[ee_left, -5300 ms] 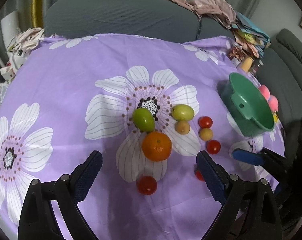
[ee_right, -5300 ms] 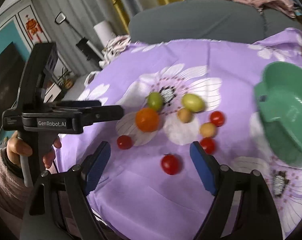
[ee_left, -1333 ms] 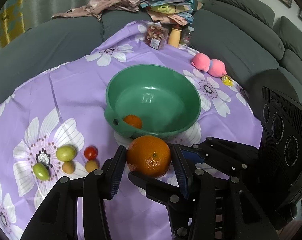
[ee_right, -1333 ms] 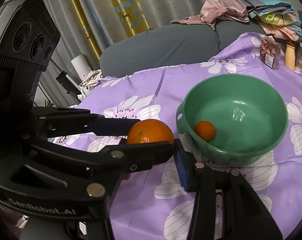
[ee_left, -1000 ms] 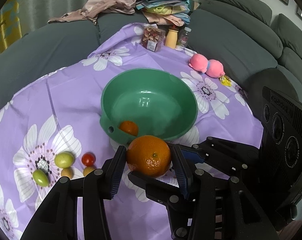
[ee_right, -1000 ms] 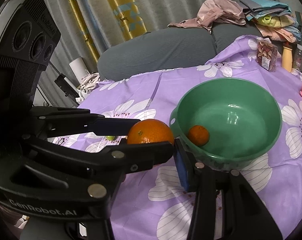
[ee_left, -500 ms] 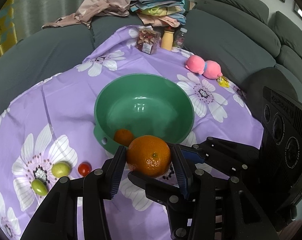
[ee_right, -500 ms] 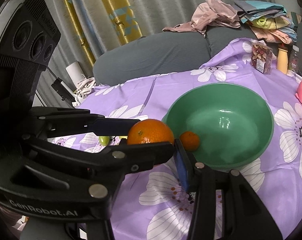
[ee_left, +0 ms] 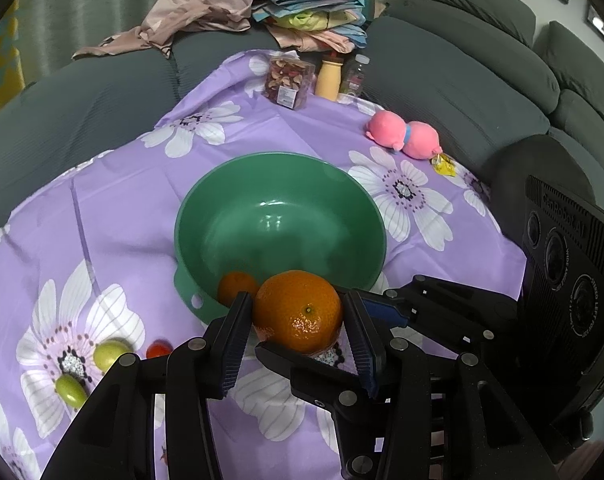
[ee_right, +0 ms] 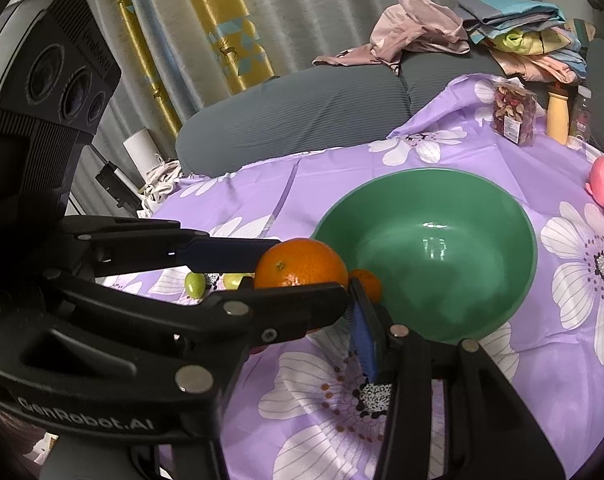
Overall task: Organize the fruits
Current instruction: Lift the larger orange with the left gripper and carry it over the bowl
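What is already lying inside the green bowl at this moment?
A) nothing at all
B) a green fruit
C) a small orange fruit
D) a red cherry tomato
C: a small orange fruit rests against the near inner wall of the green bowl, just behind the large orange that both the left gripper and the right gripper grip.

Dim, soft light; fisheye-warped edges
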Demonstrator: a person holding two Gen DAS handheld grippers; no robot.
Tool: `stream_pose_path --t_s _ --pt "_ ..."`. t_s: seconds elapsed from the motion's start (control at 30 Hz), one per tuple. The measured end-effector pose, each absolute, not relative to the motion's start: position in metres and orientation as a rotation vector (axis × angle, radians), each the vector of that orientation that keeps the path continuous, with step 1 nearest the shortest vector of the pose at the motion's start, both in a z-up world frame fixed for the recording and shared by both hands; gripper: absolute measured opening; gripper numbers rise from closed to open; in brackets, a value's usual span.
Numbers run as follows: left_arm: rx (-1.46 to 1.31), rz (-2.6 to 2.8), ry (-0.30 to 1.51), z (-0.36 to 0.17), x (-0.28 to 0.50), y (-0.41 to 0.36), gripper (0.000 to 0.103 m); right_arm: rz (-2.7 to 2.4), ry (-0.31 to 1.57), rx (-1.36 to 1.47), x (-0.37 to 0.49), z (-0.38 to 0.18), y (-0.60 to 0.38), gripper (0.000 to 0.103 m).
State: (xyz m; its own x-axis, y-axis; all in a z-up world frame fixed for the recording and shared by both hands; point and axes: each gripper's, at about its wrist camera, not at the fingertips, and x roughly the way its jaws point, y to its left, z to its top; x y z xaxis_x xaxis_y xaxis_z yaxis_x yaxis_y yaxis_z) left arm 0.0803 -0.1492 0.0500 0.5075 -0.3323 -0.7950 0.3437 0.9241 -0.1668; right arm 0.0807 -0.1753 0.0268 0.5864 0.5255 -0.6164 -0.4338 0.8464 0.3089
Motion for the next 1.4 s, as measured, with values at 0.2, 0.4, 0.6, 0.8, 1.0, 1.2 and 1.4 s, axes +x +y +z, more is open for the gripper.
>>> stream_pose_path --t_s 0.2,0.4,0.6,0.8,1.0,1.2,1.4 --pt "0.015 -0.418 0.959 0.048 0.089 -0.154 0.046 0.548 0.763 0.135 0.086 0.025 -0.179 0.046" --pt "0.01 -0.433 0.963 0.046 0.095 -0.158 0.046 0.533 0.762 0.137 0.089 0.024 -0.183 0.046" --pt "0.002 -0.445 0.968 0.042 0.103 -0.161 0.046 0.521 0.765 0.138 0.094 0.022 -0.187 0.046" --pt "-0.008 -0.455 0.976 0.038 0.109 -0.162 0.046 0.509 0.774 0.142 0.1 0.019 -0.191 0.046" --pt "-0.016 -0.465 0.988 0.034 0.115 -0.164 0.046 0.5 0.783 0.144 0.103 0.016 -0.192 0.046" --pt "-0.042 -0.48 1.006 0.027 0.122 -0.163 0.046 0.486 0.796 0.144 0.108 0.012 -0.194 0.046" --pt "-0.056 -0.488 1.024 0.019 0.127 -0.164 0.046 0.479 0.816 0.149 0.112 0.007 -0.196 0.046"
